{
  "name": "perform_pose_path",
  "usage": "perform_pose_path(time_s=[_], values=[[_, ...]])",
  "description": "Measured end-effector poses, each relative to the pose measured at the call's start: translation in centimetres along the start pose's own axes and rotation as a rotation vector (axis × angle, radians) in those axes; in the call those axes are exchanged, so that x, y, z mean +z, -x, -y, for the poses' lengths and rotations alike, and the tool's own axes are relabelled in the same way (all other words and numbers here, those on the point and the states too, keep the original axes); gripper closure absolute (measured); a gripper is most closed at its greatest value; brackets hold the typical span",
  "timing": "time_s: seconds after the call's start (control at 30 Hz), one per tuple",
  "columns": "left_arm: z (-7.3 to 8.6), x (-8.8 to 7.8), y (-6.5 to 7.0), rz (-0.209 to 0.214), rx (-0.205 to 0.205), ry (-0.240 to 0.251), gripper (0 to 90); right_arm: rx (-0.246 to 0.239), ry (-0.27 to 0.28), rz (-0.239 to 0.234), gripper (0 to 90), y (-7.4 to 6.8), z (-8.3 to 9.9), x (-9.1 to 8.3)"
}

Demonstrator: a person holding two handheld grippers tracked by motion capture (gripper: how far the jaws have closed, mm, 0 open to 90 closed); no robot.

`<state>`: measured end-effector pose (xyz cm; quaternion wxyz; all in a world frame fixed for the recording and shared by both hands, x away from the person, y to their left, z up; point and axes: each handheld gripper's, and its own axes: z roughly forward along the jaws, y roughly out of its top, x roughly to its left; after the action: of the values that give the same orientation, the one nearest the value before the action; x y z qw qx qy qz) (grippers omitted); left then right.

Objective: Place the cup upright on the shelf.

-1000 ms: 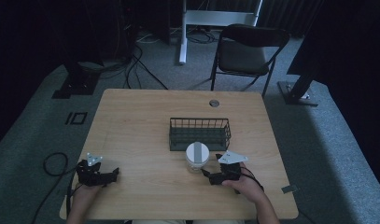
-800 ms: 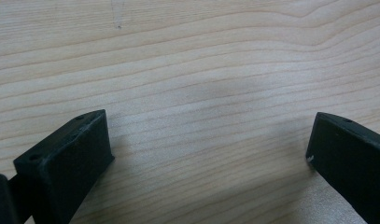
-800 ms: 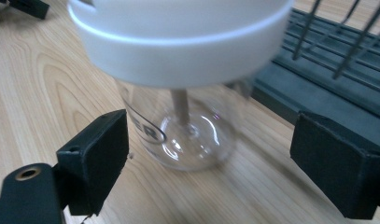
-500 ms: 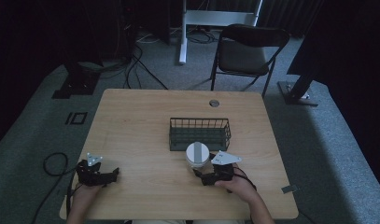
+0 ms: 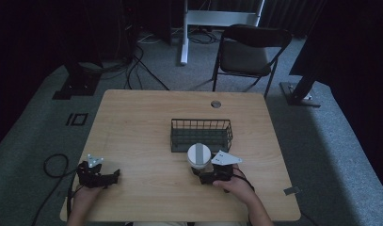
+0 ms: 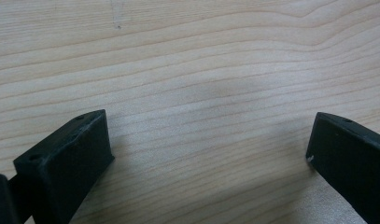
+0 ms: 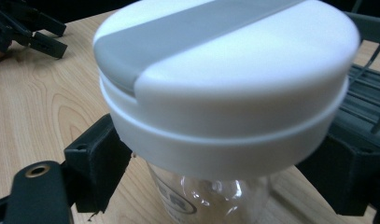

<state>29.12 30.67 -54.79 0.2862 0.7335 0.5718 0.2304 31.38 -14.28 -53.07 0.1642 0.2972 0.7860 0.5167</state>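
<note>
The clear jar (image 7: 211,196) with its white lid (image 5: 199,153) is standing just in front of the wire basket (image 5: 201,135), the right gripper (image 5: 209,175) is straddling it with jaws spread, and the left gripper (image 5: 97,175) is resting wide apart, well left of the basket.

Printed mark on the clear glass jar (image 7: 211,196), low in the right gripper view beneath the white lid: letters partly visible, apparently "ER" inside a curved outline, the rest cut off and blurred. No other legible text, label, brand, number or sign anywhere in the high view or left gripper view.
</note>
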Motion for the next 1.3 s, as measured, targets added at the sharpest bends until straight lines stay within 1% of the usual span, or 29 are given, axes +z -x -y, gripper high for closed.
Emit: perform_pose_path(time_s=[0.1, 0.27, 0.4, 0.43, 0.5, 0.57, 0.6, 0.73, 0.87, 0.97, 1.03, 1.1, 1.17, 1.2, 1.23, 1.3], values=[[0.0, 0.0, 0.0, 0.0, -0.001, 0.0, 0.1, -0.002, 0.002, 0.003, 14.4, 0.0, 0.0, 0.2], [0.0, 0.0, 0.0, 0.0, -0.001, 0.0, 0.1, 0.011, 0.009, -0.005, 14.3, -0.1, -0.1, 0.4], [0.0, 0.0, 0.0, 0.0, -0.001, 0.0, 0.1, 0.008, 0.006, -0.01, 14.3, -0.2, -0.2, 0.8], [0.0, 0.0, 0.0, 0.0, -0.001, 0.0, 0.1, -0.001, -0.001, -0.008, 14.3, -0.3, -0.2, 0.9], [0.0, 0.0, 0.0, 0.0, -0.001, 0.0, 0.1, 0.002, 0.002, -0.011, 14.4, -0.5, -0.2, 1.4], [0.0, 0.0, 0.0, 0.0, -0.001, 0.001, 0.1, -0.01, 0.003, -0.011, 15.1, -0.6, -0.2, 1.5], [0.0, 0.0, 0.0, 0.0, -0.001, 0.001, 0.1, -0.018, 0.002, -0.006, 16.9, -0.7, -0.2, 1.6], [0.0, 0.0, 0.0, 0.0, -0.001, 0.0, 0.1, -0.034, 0.0, 0.006, 17.9, -0.9, -0.3, 1.8], [0.0, 0.0, 0.0, 0.0, -0.001, 0.0, 0.1, -0.054, -0.025, -0.009, 18.2, -1.2, -0.5, 1.6], [0.0, 0.0, 0.0, 0.0, -0.001, 0.0, 0.1, -0.047, -0.029, -0.006, 18.2, -1.2, -0.6, 1.6], [0.0, 0.0, 0.0, 0.0, -0.001, 0.0, 0.1, -0.032, -0.03, -0.003, 18.2, -1.2, -0.6, 1.5], [0.0, 0.0, 0.0, 0.0, -0.001, 0.0, 0.1, -0.03, -0.029, 0.004, 18.2, -1.2, -0.7, 1.5], [0.0, 0.0, 0.0, 0.0, -0.001, 0.0, 0.1, -0.024, -0.023, -0.006, 18.2, -1.2, -1.0, 1.3], [0.0, 0.0, 0.0, 0.0, -0.001, 0.0, 0.1, -0.021, -0.018, -0.001, 18.2, -1.3, -1.1, 1.2], [0.0, 0.0, 0.0, 0.0, -0.001, 0.0, 0.1, -0.023, -0.025, -0.007, 18.2, -1.3, -1.2, 1.2], [0.0, 0.0, 0.0, 0.0, -0.001, 0.0, 0.1, -0.017, -0.02, -0.006, 18.2, -1.4, -1.5, 1.1]])
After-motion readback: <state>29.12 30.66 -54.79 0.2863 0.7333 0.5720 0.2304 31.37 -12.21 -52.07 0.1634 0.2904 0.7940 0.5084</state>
